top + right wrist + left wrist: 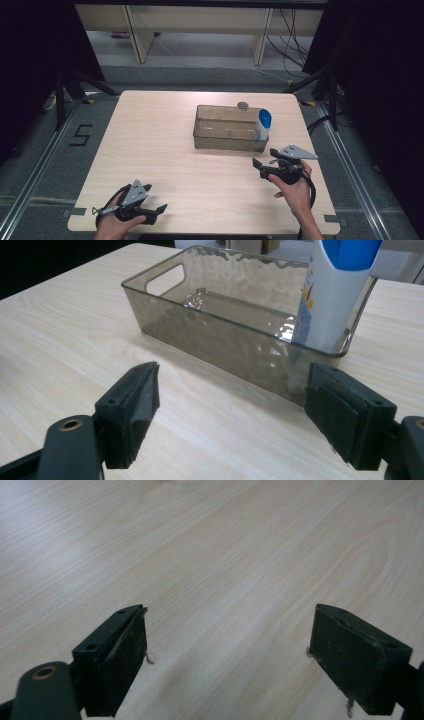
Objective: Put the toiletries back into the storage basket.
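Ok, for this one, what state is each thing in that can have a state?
Bin: upright on the table, open top, holding one bottle.
Bottle: standing in the bin's right end, blue cap on, leaning on the wall.
Left gripper: open, holding nothing, low over the table.
Right gripper: open, holding nothing, pointing at the bin.

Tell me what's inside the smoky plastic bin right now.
A white bottle with a blue cap stands upright at one end of the bin. The rest looks empty; the floor under the bottle is hidden.

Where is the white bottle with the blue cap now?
The bottle stands upright inside the bin, at its right end in the high view, just beyond the right gripper.
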The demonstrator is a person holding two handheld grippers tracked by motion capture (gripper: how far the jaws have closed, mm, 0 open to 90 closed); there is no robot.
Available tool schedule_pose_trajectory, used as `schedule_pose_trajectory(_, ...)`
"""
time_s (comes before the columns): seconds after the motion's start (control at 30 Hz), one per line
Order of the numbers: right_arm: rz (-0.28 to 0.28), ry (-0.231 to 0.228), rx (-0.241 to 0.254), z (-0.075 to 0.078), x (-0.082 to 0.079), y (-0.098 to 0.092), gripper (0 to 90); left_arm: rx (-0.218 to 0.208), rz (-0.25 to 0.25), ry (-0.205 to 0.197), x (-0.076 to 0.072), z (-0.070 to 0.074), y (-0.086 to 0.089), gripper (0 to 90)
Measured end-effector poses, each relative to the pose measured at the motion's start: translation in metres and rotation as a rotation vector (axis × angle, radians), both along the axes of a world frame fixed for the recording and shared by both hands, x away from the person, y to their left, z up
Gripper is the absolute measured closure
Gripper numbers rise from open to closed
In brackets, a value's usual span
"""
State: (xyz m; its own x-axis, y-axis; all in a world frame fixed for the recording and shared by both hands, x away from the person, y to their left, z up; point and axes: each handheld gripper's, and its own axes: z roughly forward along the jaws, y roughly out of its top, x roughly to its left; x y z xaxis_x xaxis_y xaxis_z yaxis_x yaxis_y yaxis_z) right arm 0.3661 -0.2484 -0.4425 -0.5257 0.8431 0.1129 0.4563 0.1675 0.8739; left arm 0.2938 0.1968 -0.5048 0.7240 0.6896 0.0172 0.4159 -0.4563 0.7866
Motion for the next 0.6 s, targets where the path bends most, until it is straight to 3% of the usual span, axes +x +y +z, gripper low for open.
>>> schedule_pose_trajectory(0.03,0.013,-0.022,-0.033,0.0,0.0,-0.002,23.2,0.017,-0.006,-0.003,0.0,0.0,0.001,14.9)
schedule_pose_trajectory(0.07,0.001,0.005,0.002,-0.001,-0.002,0.001,23.2,0.002,-0.004,-0.011,0.0,-0.001,0.0,15.0)
schedule_pose_trajectory(0.13,0.012,-0.02,-0.031,-0.002,-0.004,-0.001,23.3,0.001,-0.007,0.0,-0.002,0.0,0.001,15.0)
schedule_pose_trajectory(0.17,0.009,0.016,0.002,-0.002,-0.007,0.002,23.2,-0.018,0.002,0.0,-0.002,0.0,0.0,15.0)
schedule_pose_trajectory(0.23,0.02,-0.019,-0.035,-0.002,-0.007,0.001,23.2,-0.009,0.0,-0.003,-0.002,0.0,0.0,15.0)
schedule_pose_trajectory(0.3,0.022,-0.031,-0.037,-0.002,-0.01,0.002,23.2,0.012,-0.009,-0.007,-0.002,0.001,0.001,15.0)
schedule_pose_trajectory(0.37,0.024,0.003,-0.019,-0.002,-0.015,0.004,23.2,-0.003,-0.019,-0.004,-0.002,0.001,0.001,15.0)
schedule_pose_trajectory(0.47,0.033,0.018,-0.014,-0.003,-0.019,0.006,23.2,0.004,-0.008,-0.006,-0.002,0.001,0.001,15.0)
schedule_pose_trajectory(0.5,0.041,-0.022,-0.03,-0.005,-0.017,0.005,23.2,0.018,-0.012,-0.008,-0.002,0.001,0.001,15.0)
schedule_pose_trajectory(0.53,0.036,-0.01,-0.01,-0.006,-0.019,0.006,23.2,0.019,-0.013,-0.008,-0.002,0.001,0.001,15.0)
schedule_pose_trajectory(0.57,0.043,-0.025,-0.033,-0.006,-0.02,0.005,23.2,0.019,-0.013,-0.009,-0.002,0.001,0.001,15.0)
schedule_pose_trajectory(0.6,0.042,0.009,-0.017,-0.006,-0.023,0.006,23.2,0.019,-0.013,-0.008,-0.002,0.001,0.001,15.0)
